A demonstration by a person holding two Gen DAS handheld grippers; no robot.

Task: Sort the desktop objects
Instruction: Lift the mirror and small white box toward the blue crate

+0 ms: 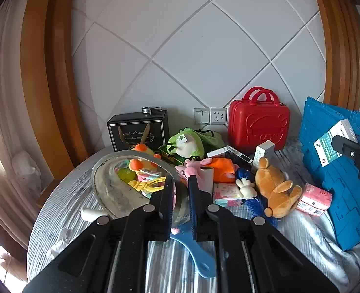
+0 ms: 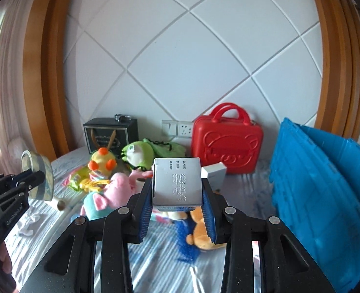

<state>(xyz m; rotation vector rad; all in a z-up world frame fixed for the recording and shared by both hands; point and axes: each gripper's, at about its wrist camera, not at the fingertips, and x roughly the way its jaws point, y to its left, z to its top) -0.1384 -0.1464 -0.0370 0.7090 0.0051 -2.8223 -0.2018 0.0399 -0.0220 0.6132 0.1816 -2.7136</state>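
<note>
My left gripper (image 1: 181, 191) is shut on the rim of a big roll of clear tape (image 1: 116, 183), held up above the cluttered table. In the right wrist view the same tape roll (image 2: 37, 173) hangs at the far left in the left gripper (image 2: 32, 179). My right gripper (image 2: 177, 190) is shut on a small white box (image 2: 177, 183) printed with a date, its blue pads against the box's two sides. From the left wrist view that box (image 1: 331, 141), white and teal, shows at the right edge in the right gripper (image 1: 345, 147), in front of the blue crate.
A blue folding crate (image 2: 321, 183) stands at the right and a red carry case (image 2: 226, 141) by the wall. A black gift box (image 1: 138, 129), plush toys including a brown bear (image 1: 275, 188), a pink tissue pack (image 1: 314, 199) and a blue paddle (image 1: 197, 251) crowd the striped table (image 1: 65, 210).
</note>
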